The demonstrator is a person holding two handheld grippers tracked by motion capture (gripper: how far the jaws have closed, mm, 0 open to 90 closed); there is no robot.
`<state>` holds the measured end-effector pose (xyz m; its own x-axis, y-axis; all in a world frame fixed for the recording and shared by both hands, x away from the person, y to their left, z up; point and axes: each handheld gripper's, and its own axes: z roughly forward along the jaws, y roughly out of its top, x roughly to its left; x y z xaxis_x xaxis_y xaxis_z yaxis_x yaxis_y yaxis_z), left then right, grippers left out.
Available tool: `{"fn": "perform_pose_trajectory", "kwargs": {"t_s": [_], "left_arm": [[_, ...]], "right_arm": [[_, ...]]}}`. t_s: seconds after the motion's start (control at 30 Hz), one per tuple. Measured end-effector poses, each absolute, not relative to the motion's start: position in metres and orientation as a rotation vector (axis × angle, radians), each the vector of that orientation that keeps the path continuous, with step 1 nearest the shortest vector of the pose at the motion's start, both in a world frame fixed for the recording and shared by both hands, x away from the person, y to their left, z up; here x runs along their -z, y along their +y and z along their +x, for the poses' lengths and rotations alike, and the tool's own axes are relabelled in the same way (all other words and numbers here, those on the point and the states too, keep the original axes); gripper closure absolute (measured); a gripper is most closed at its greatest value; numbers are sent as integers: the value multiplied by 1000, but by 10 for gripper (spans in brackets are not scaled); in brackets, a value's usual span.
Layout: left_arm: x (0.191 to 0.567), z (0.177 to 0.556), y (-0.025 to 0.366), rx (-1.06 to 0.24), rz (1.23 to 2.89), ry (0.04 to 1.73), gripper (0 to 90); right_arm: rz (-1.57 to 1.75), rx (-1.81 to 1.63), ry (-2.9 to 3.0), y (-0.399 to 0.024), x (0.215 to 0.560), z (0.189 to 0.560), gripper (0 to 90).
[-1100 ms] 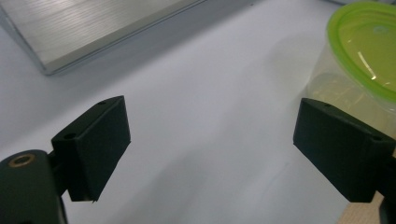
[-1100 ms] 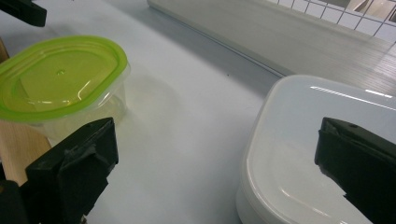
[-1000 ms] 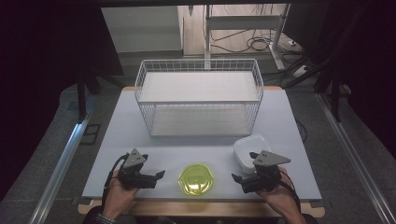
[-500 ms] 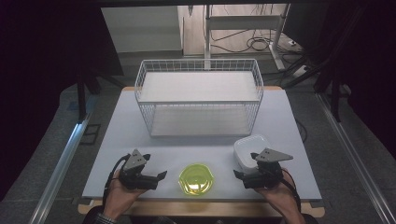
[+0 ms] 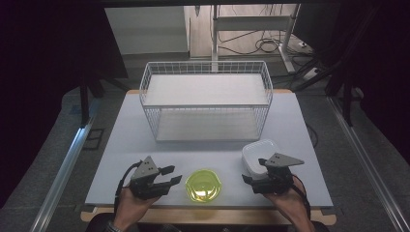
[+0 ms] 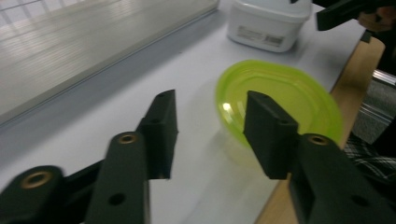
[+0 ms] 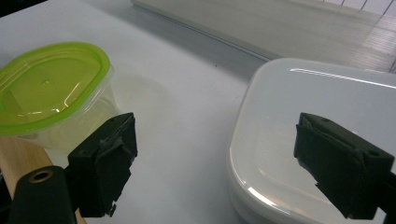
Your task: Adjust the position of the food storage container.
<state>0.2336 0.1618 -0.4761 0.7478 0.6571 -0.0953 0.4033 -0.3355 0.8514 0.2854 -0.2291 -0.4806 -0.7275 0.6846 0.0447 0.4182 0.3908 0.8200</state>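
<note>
Now my left hand-held gripper (image 5: 167,176), jaws just narrowing but gripping nothing, has the green container (image 5: 204,184) just to its right on the near surface (image 5: 121,145); my right hand-held gripper (image 5: 255,172) hovers spread by the white box (image 5: 256,152)

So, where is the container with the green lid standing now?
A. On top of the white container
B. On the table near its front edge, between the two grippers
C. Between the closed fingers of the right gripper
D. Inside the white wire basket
B: in the high view the container with the green lid stands on the table, between the left gripper and the right gripper, apart from the white container and the wire basket.
</note>
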Motion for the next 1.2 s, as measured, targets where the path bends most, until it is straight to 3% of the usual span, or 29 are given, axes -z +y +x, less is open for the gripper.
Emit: {"fn": "perform_pose_trajectory", "kwargs": {"t_s": [0.1,0.2,0.33,0.5,0.8,1.1,1.2], "left_arm": [[473,228,148,-314,1985,752,660],[470,223,134,-300,1988,696,802],[468,219,115,-257,2010,631,897],[471,219,84,-156,2045,553,898],[482,213,54,-156,2115,537,898],[491,223,60,-113,2118,603,896],[490,224,61,-3,2090,626,897]], "right_arm": [[955,-1241,2357,-229,480,285,138],[954,-1242,2355,-229,481,285,138],[956,-1229,2354,-229,482,286,138],[937,-1191,2359,-228,482,286,139],[931,-1207,2360,-230,483,286,140],[910,-1188,2363,-227,484,285,140],[910,-1184,2364,-227,483,285,139]]}}
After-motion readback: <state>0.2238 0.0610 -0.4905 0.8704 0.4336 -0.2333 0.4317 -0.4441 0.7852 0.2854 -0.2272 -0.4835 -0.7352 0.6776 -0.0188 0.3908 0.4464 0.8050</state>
